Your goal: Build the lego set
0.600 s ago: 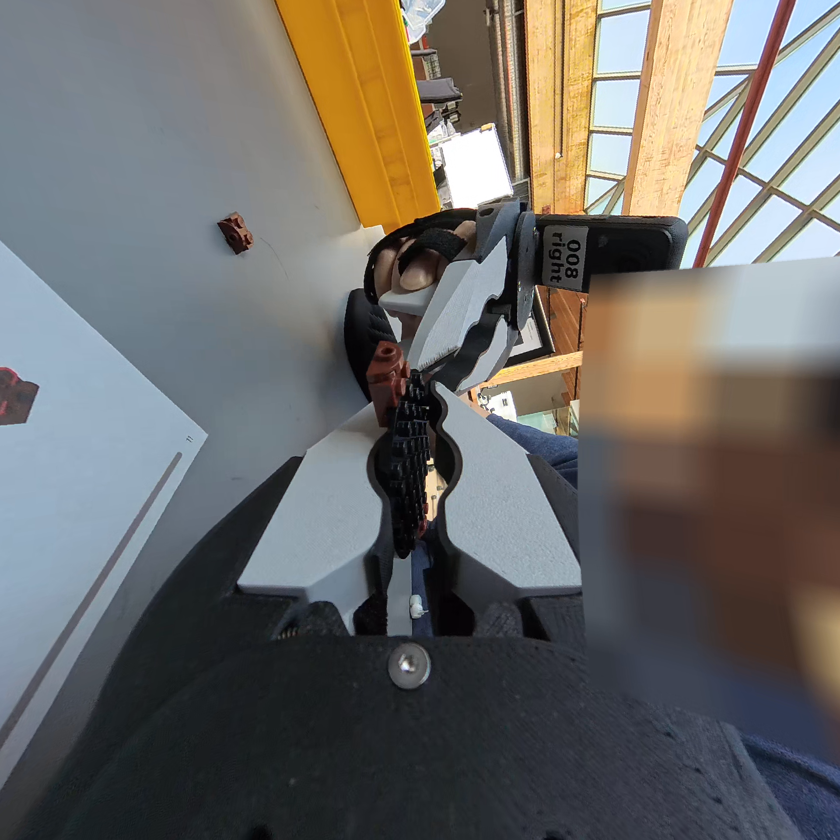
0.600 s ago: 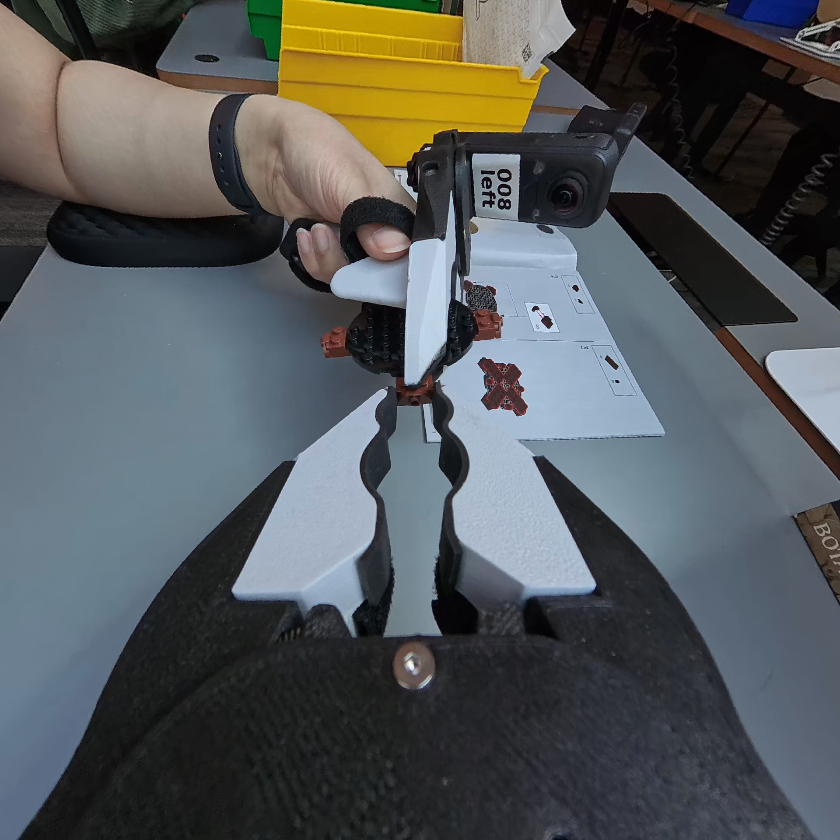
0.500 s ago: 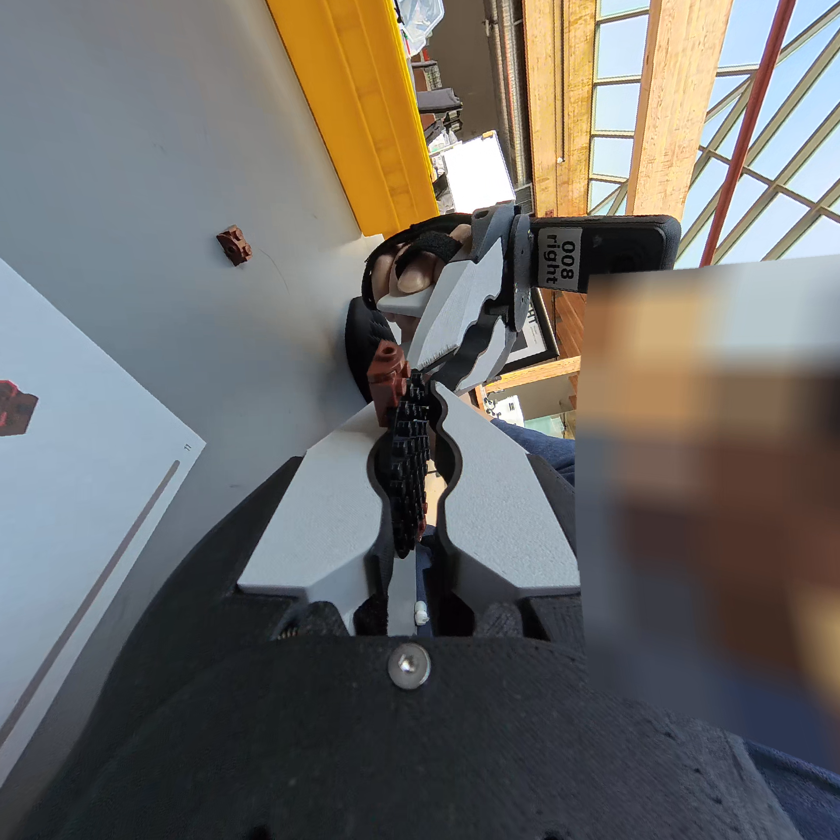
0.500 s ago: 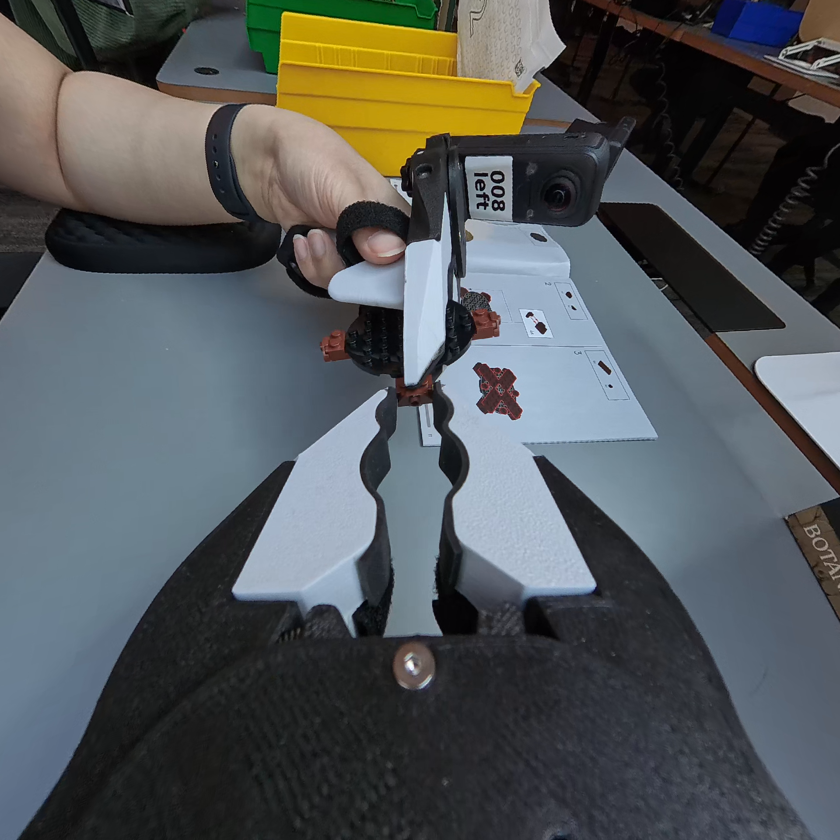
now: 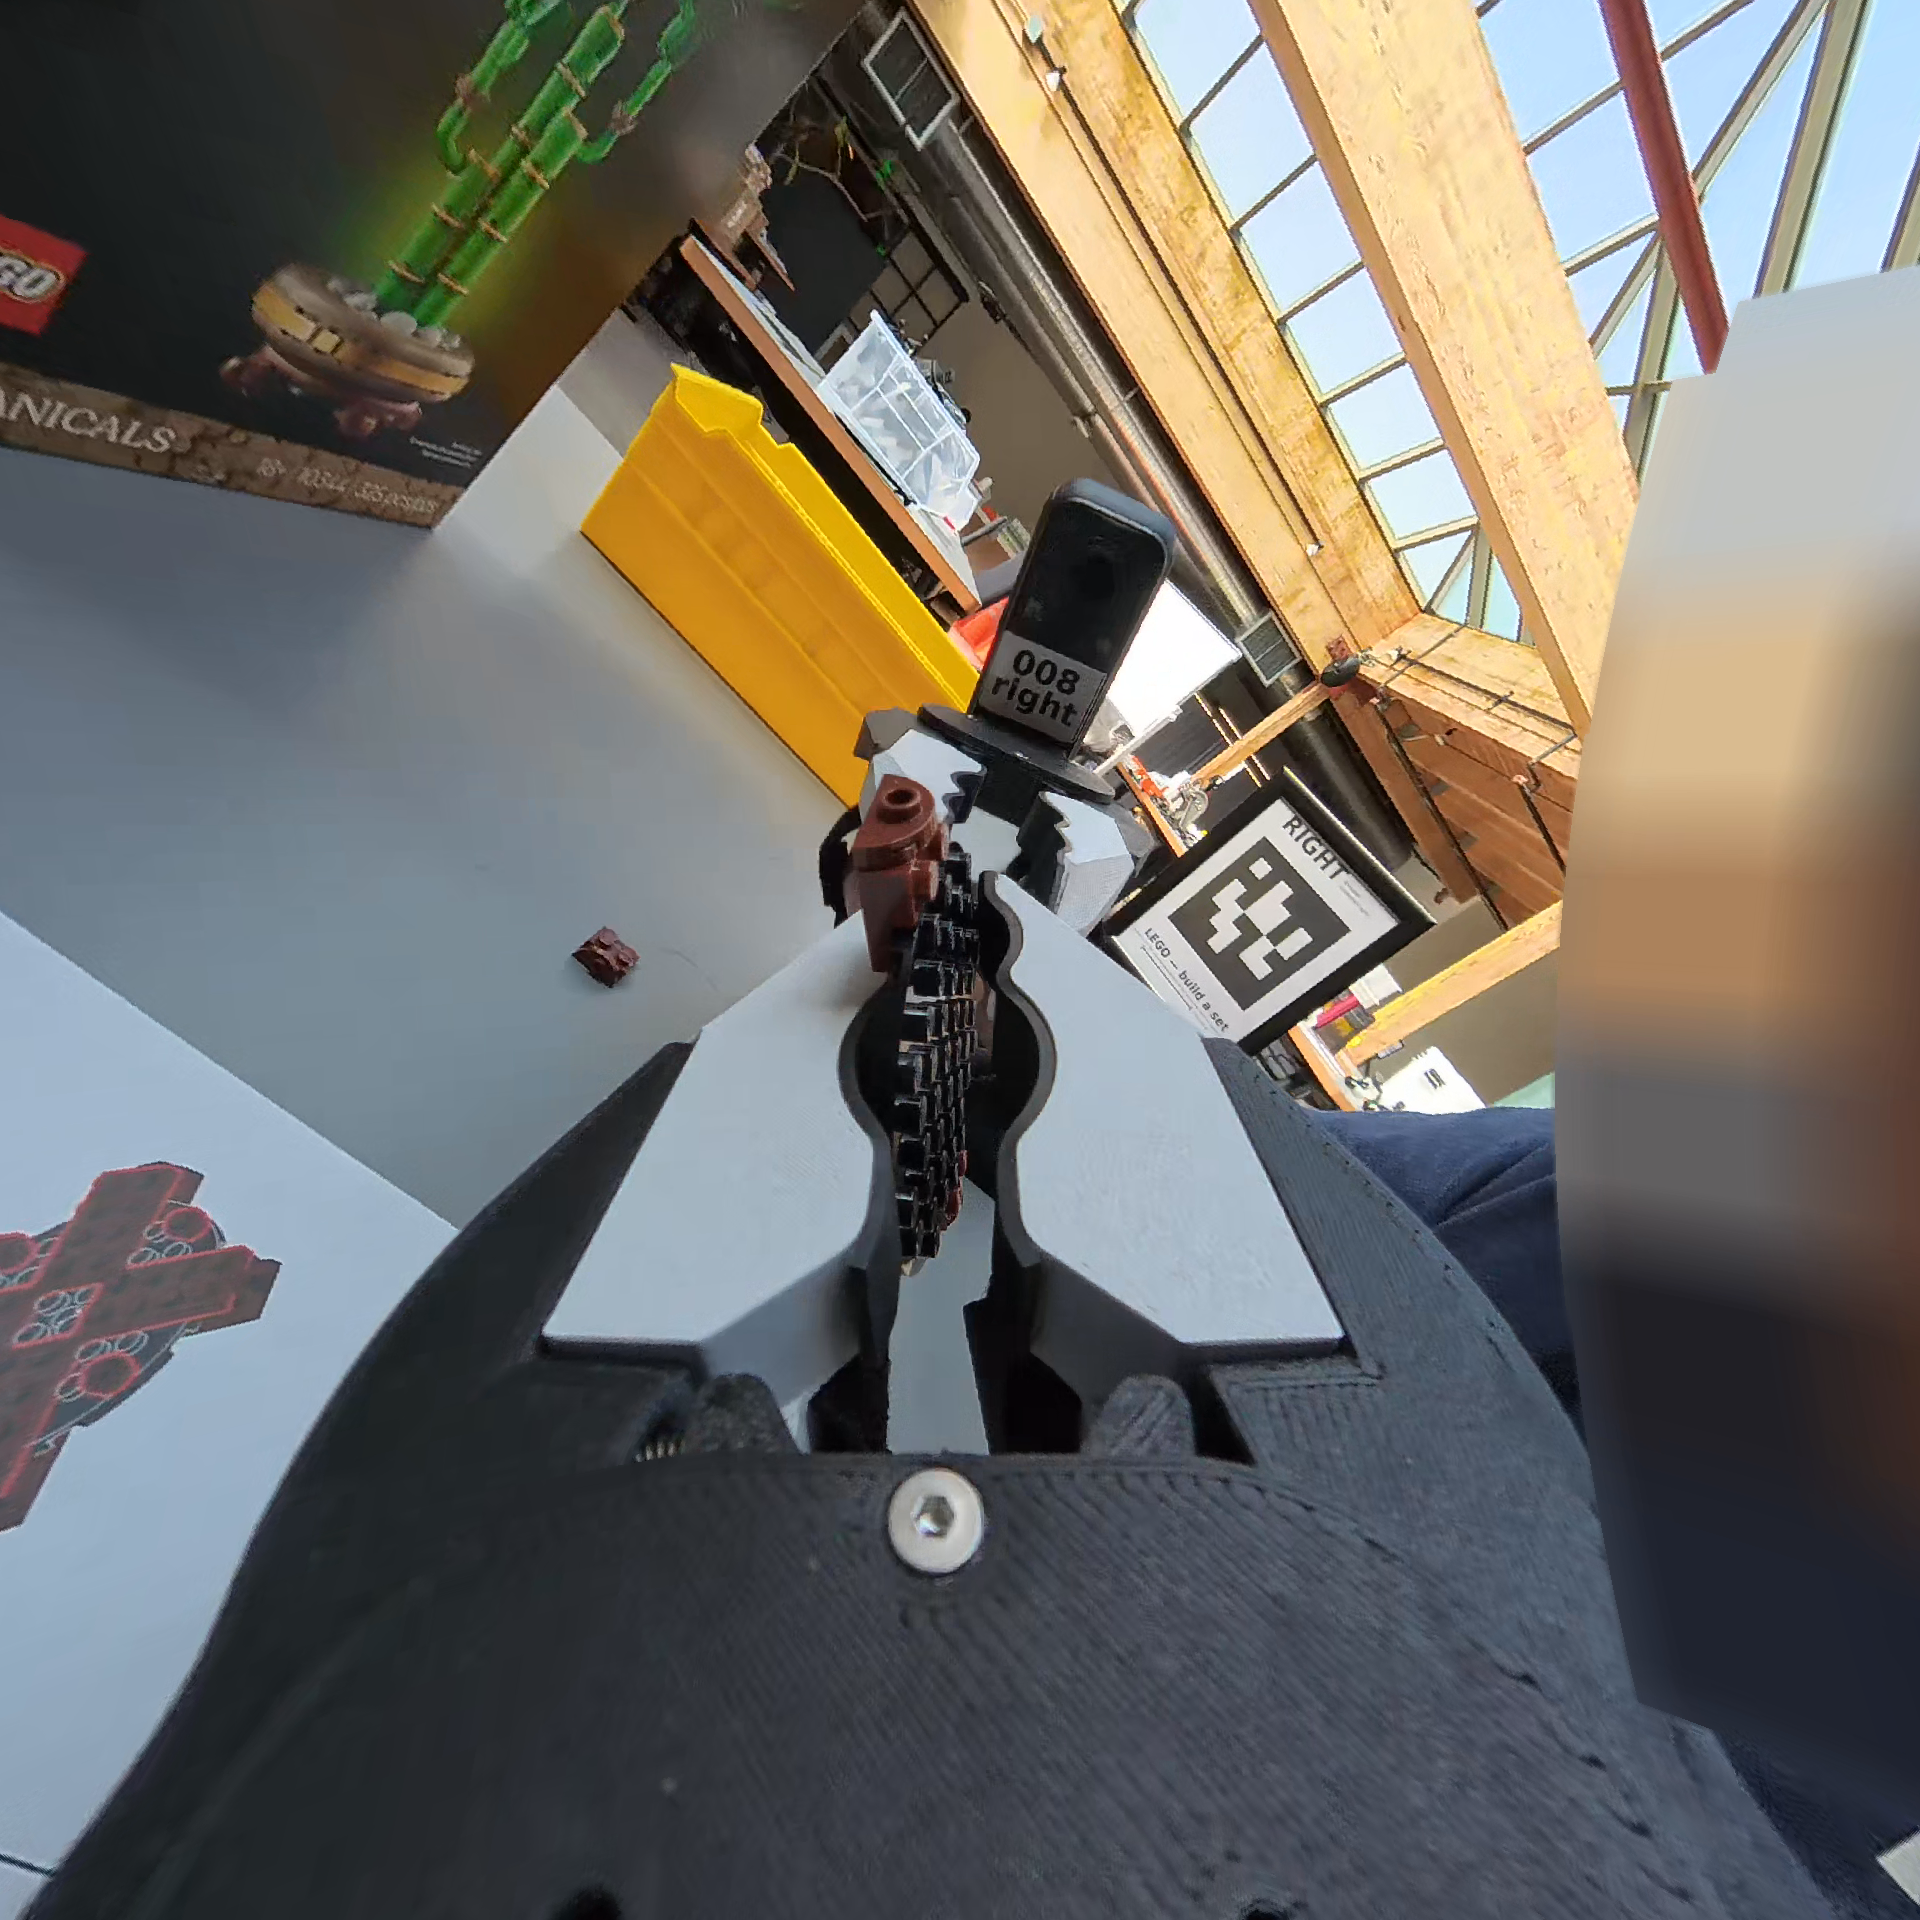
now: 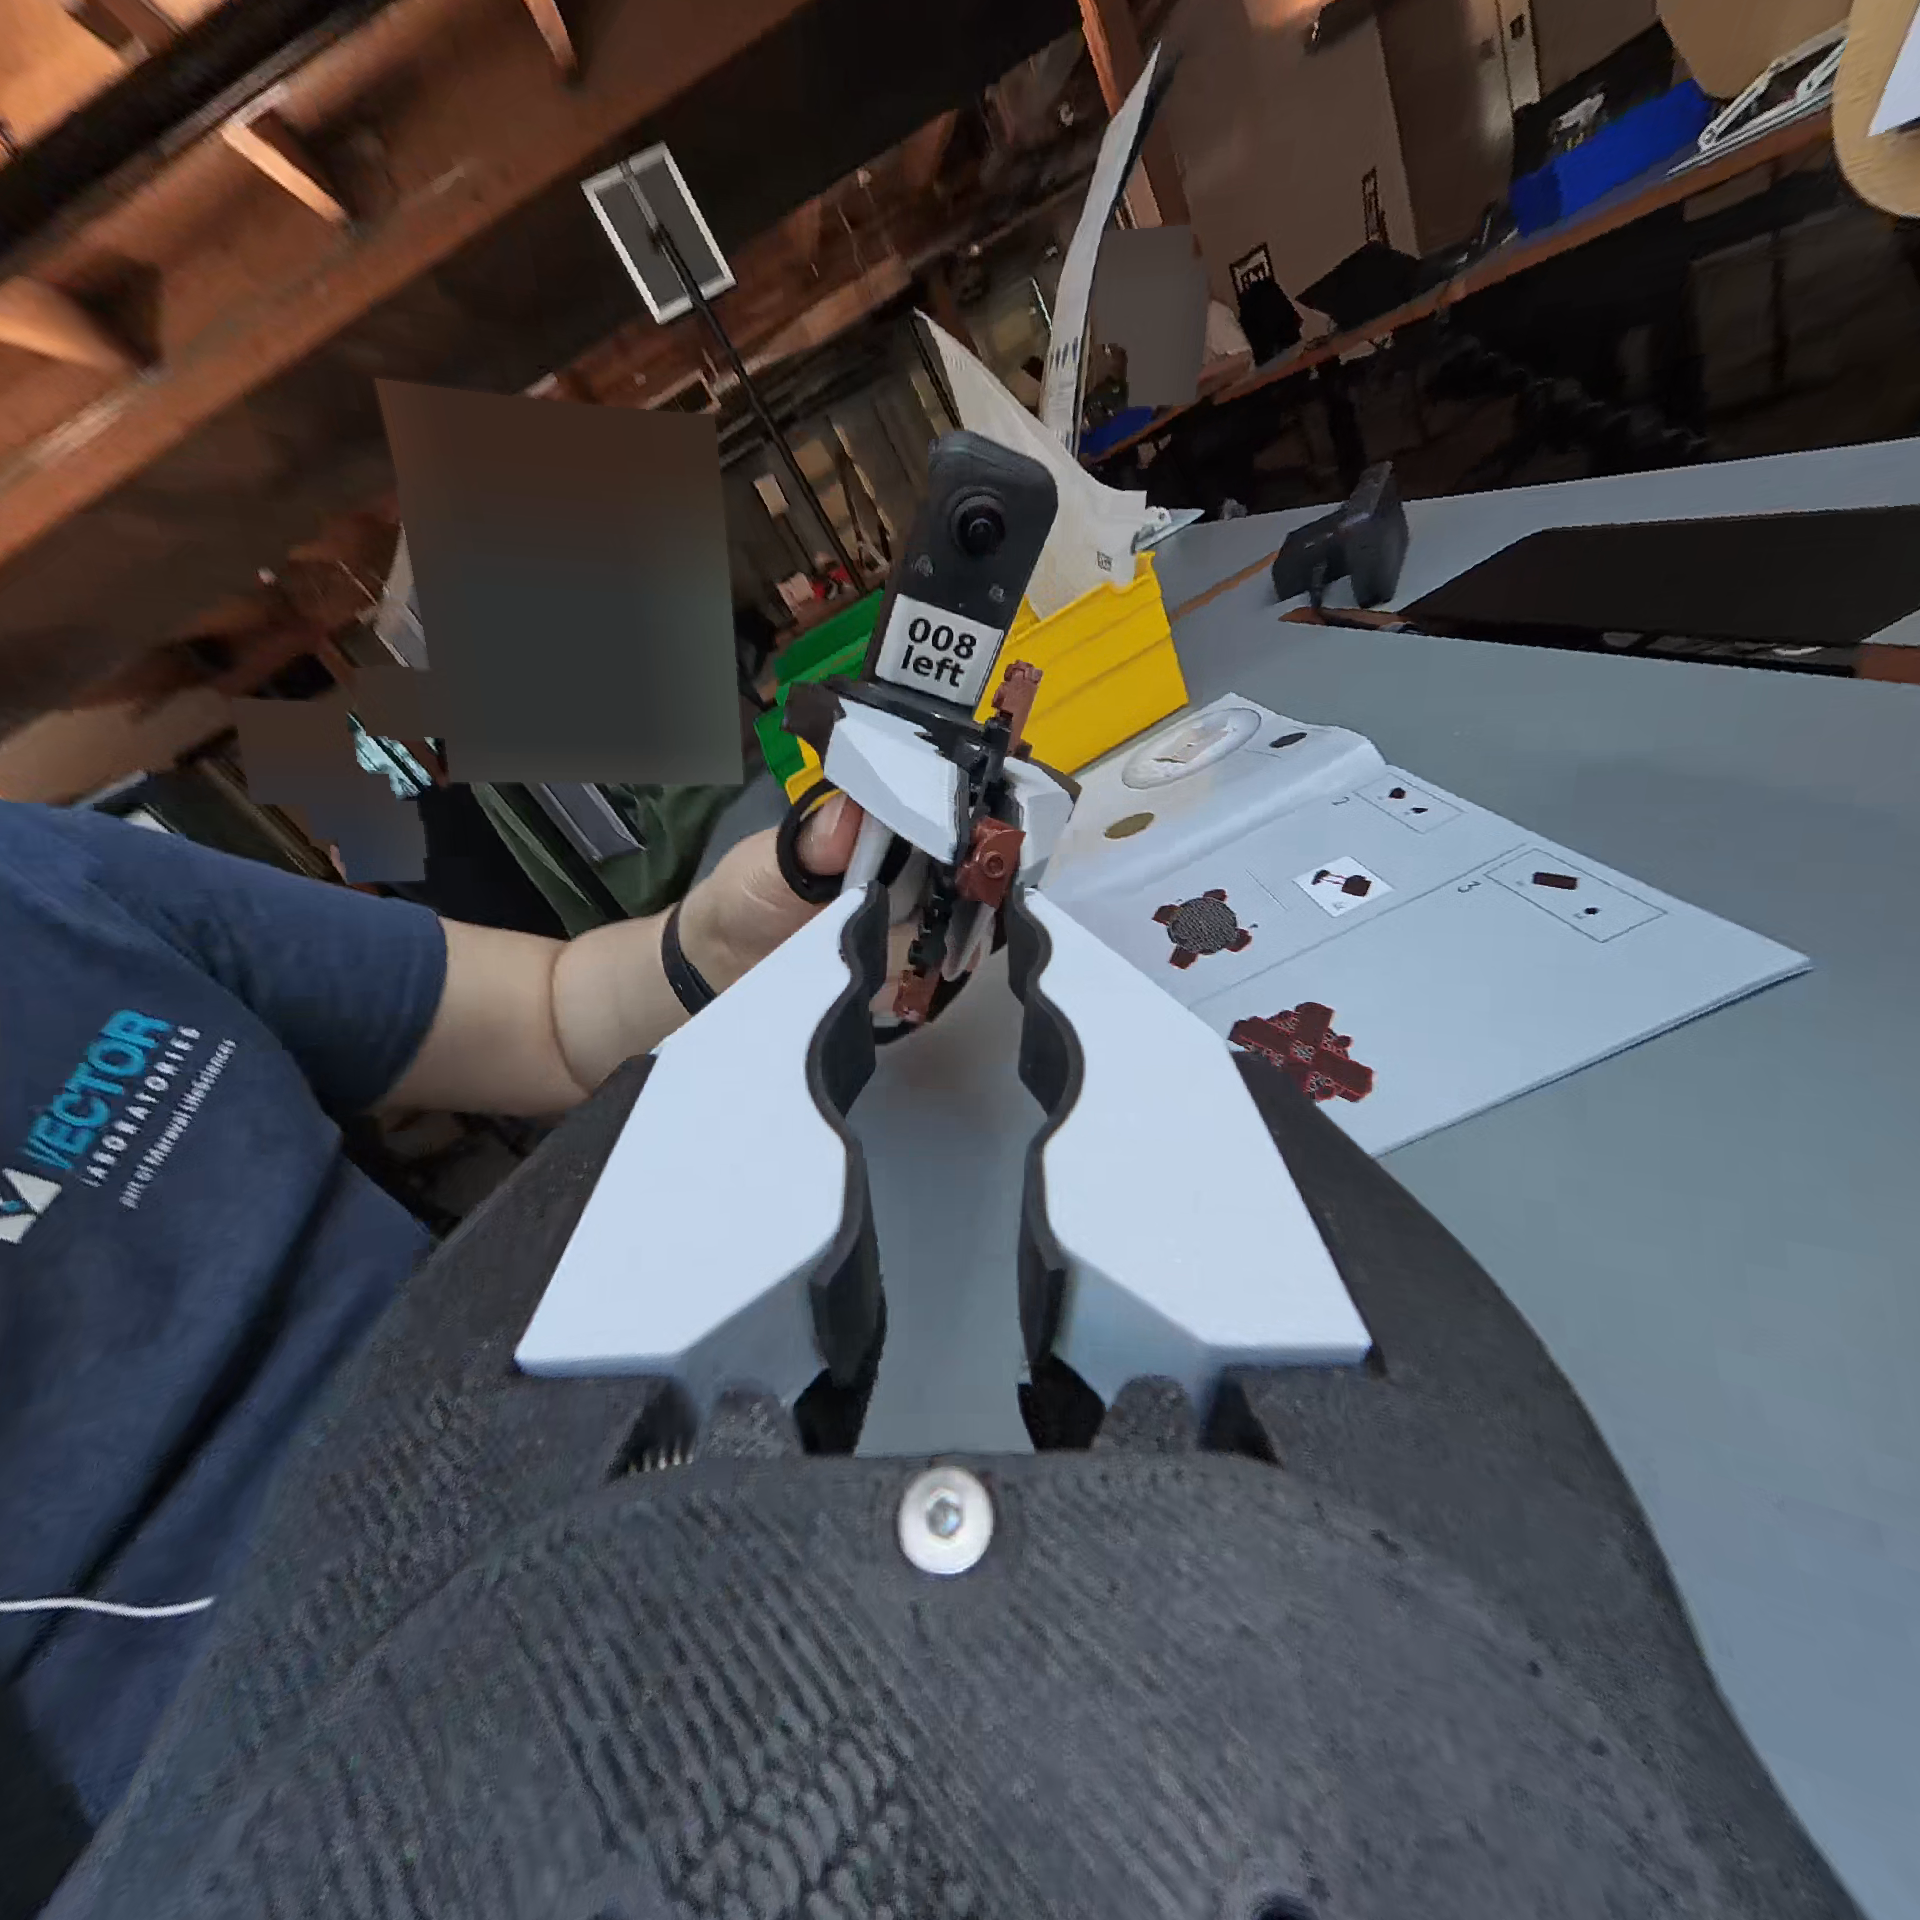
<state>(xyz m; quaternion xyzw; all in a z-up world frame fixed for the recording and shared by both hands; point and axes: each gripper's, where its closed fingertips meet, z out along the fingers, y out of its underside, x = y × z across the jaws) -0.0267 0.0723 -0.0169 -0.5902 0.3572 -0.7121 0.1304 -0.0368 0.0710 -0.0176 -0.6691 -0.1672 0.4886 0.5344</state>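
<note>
My left gripper is shut on a black round studded plate, held edge-on above the grey table. A brown brick sticks out of the plate's top edge past my fingertips. My right gripper is open and faces the left one, its tips on either side of the plate's brown brick without closing on it. The right wrist view shows the left gripper in a hand, with further brown bricks on the plate's rim. The right gripper also shows in the left wrist view.
A loose brown brick lies on the table. The open instruction booklet lies to the right, also seen in the left wrist view. A yellow bin, the set's box and a framed marker sign stand behind. Left and right tips are no more than a few centimetres apart. Both grippers' tips are roughly 15 cm from the loose brown brick.
Both grippers have lifted and turned, the left one rolling from sideways to upright with the plate. The right gripper's jaws stand wider and no longer sit on the plate's lower brick.
</note>
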